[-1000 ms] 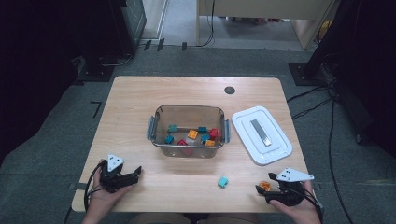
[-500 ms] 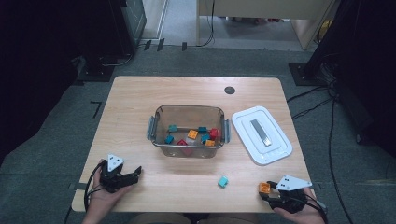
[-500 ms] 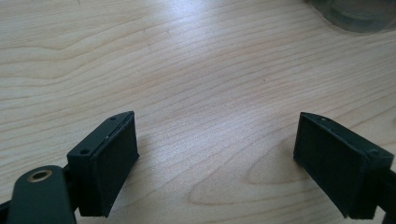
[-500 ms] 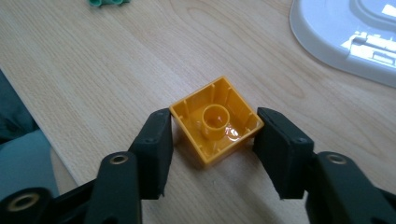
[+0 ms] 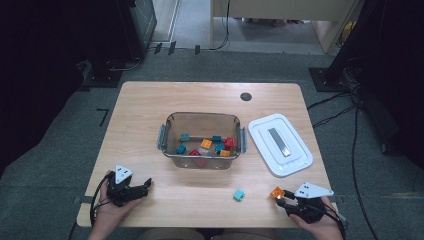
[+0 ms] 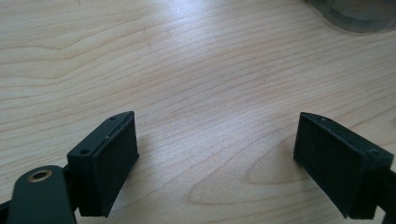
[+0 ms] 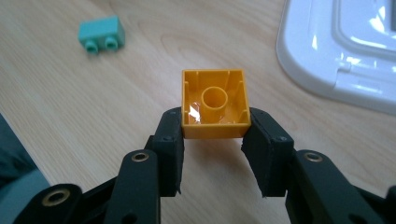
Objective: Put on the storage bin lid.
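Resting on pale wood table (image 5: 150, 125): left gripper (image 5: 141, 187) fingers released; right gripper (image 7: 214, 154) fingers just closed, grasping orange block (image 7: 214, 103).

Your right gripper (image 7: 214, 154) pinches an orange block (image 7: 214, 103) at its jaw tips, hollow underside with the round tube facing you. A small teal block (image 7: 101, 34), studs sideways, lies on the wood beyond, off to their left.
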Tool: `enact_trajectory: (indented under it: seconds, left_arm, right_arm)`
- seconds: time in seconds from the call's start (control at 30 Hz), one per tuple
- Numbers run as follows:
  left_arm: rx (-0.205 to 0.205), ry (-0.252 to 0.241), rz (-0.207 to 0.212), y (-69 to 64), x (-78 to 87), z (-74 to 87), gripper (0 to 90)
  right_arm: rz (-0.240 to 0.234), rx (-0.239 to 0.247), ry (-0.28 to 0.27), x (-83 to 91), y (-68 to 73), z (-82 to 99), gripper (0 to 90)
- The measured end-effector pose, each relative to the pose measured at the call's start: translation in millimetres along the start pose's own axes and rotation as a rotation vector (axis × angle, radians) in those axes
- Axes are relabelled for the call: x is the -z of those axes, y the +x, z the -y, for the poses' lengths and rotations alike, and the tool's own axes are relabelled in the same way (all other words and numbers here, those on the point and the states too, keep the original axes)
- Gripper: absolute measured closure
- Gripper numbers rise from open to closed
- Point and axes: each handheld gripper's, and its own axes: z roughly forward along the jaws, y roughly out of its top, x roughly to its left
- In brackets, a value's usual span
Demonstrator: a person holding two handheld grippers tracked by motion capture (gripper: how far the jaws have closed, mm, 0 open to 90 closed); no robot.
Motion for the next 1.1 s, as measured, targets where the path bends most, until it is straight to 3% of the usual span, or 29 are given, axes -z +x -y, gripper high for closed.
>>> enact_trajectory:
  seconds: [0.33,1.1]
  left_arm:
    - [0.0,0.0,-0.001,-0.1,0.0,0.0,13.5]
    - [0.0,-0.001,-0.001,-0.1,-0.1,0.0,13.5]
  right_arm:
    - [0.01,-0.047,-0.015,2.6,4.6,-35.3,60.1]
    - [0.012,-0.029,-0.057,14.6,-0.1,-141.7,60.1]
